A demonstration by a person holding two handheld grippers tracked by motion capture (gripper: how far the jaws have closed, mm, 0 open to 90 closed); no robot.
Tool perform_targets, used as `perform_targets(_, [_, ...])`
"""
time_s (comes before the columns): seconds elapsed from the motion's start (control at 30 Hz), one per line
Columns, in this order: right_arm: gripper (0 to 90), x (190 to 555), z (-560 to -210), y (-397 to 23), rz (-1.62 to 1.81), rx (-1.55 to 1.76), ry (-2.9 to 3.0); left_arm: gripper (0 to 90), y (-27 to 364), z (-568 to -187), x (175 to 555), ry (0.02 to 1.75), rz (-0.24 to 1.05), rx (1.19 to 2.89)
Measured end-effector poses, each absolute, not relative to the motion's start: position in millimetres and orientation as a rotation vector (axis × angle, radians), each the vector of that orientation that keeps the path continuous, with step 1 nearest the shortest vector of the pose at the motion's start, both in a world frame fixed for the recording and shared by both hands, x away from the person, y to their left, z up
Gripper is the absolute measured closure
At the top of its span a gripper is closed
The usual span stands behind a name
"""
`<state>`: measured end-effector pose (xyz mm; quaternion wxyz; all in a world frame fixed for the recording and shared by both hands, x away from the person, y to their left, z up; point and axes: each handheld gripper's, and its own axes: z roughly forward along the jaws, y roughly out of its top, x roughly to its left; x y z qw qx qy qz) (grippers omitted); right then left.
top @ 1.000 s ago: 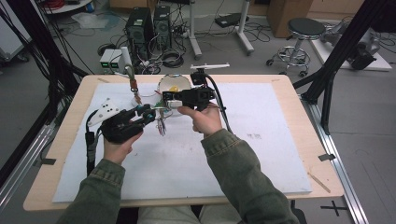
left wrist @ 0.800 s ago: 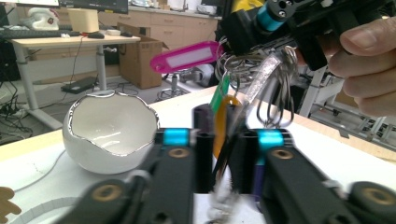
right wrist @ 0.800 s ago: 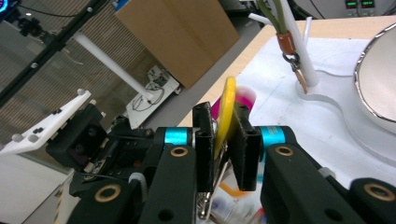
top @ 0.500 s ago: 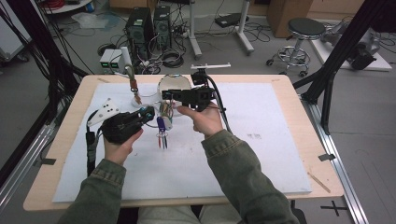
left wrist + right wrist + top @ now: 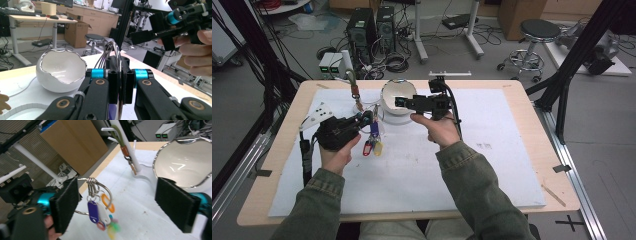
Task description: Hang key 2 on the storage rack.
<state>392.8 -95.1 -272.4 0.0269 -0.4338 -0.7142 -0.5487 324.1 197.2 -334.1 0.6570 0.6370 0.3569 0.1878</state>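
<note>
A metal key ring [image 5: 371, 142] with several coloured tags hangs from my left gripper [image 5: 364, 119], which is shut on the ring's wire [image 5: 113, 48] just above the white mat. In the left gripper view the pads of that gripper [image 5: 119, 82] press the ring edge-on. My right gripper [image 5: 399, 102] hovers to the right, in front of the white bowl [image 5: 394, 116]. Its jaws have just been opening, and in the right gripper view they [image 5: 121, 205] stand wide apart. The ring [image 5: 106, 187] and its tags hang between them, close to the left pad [image 5: 66, 205], with no pad pressing on them.
The white bowl [image 5: 50, 82] with a wavy silver rim [image 5: 160, 152] stands at the back middle of the mat. Left of it is a white post stand [image 5: 354, 92], where a brown leather fob [image 5: 125, 151] hangs from an olive strap. Computers, cables and a stool lie beyond the table.
The right gripper has let go of the key ring and opened wide. The ring and tags now hang from the left gripper alone, slightly further left.
</note>
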Motion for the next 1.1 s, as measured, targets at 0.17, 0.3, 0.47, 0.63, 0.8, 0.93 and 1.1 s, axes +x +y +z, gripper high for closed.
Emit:
perform_targets(0.17, [10.5, 391.7, -274.8, -102.3, -1.706, -1.328, -2.223, 86.7, 203.4, -332.6, 325.9, 0.831, 0.431, 1.424])
perform_targets(0.3, [2.0, 389.5, -277.3, -109.3, -1.727, -1.331, -2.300, 86.7, 209.0, -331.8, 327.4, 0.853, 0.443, 1.420])
perform_targets(0.47, [2.0, 388.6, -283.7, -121.8, -1.752, -1.381, -2.298, 86.6, 217.1, -330.5, 329.8, 0.866, 0.458, 1.407])
perform_targets(0.63, [2.0, 385.5, -291.5, -137.0, -1.784, -1.445, -2.285, 86.7, 225.0, -328.6, 331.8, 0.881, 0.459, 1.399])
perform_targets(0.8, [2.0, 381.6, -298.1, -151.1, -1.802, -1.506, -2.310, 86.7, 234.1, -326.5, 333.4, 0.898, 0.468, 1.377])
perform_targets(0.93, [2.0, 377.7, -302.3, -160.9, -1.801, -1.539, -2.328, 86.7, 239.8, -323.4, 335.4, 0.908, 0.480, 1.375])
perform_targets(1.1, [2.0, 375.5, -311.2, -172.4, -1.781, -1.560, -2.312, 86.7, 247.6, -318.2, 338.3, 0.915, 0.488, 1.375])
